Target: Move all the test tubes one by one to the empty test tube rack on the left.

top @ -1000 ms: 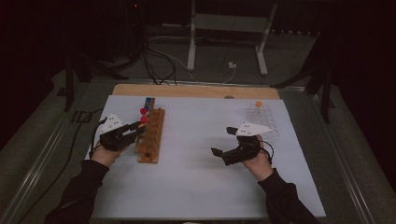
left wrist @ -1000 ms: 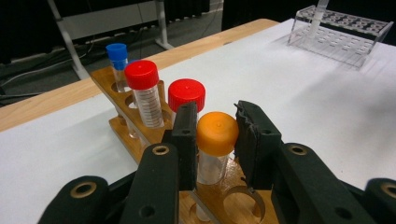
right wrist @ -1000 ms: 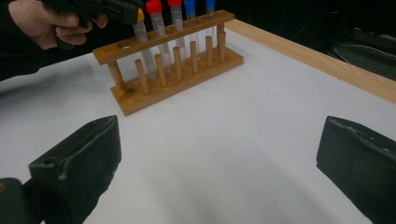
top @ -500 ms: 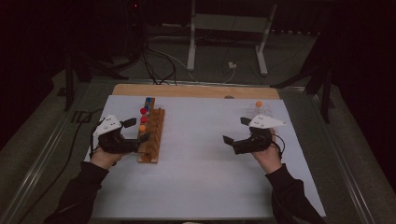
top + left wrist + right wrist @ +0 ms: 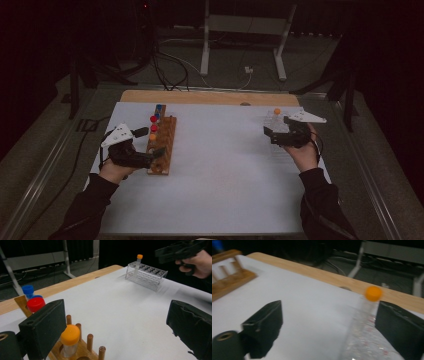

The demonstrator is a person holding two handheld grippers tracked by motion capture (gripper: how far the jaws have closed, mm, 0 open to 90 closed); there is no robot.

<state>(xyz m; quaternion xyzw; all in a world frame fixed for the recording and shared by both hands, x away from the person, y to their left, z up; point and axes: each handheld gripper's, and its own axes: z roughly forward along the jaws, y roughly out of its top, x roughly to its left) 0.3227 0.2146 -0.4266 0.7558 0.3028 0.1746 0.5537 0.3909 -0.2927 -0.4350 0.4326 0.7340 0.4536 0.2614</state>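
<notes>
No brand, label or writing readable anywhere; caps are plain colours.

Left gripper (image 5: pixel 156 152) sits by the near end of the wooden rack (image 5: pixel 165 142) at the left of the white sheet (image 5: pixel 220 170). Its jaws have just been opening and now stand wide apart, nothing between the pads. From the left gripper view, the orange-capped vial (image 5: pixel 69 340) stands upright in a rack hole just beside the left jaw, not touched, with wooden pegs (image 5: pixel 90 342) around it; a red cap (image 5: pixel 35 304) and blue cap (image 5: pixel 27 289) stand farther along the rack. High view gives those only as small dots of colour, red and orange, w/ blue at the far end.

Right gripper (image 5: pixel 272 136) is over at the right side, next to the clear tube rack (image 5: pixel 276 121). Its jaws have just been closing a bit but are apart, nothing clamped. Right gripper view is blurred: an orange-capped tube (image 5: pixel 373 293) stands upright in the clear rack, just inside the right jaw; can't tell if it touches. Left gripper view shows that same tube (image 5: pixel 139 257) sharply, alone in the clear rack, w/ the right hand (image 5: pixel 200 263) beyond it.

Vs. a sec ago: left gripper was clamped at the wooden rack, now let go and lifted slightly. Right gripper was nearer mid-table, has since swung out to the clear rack.
</notes>
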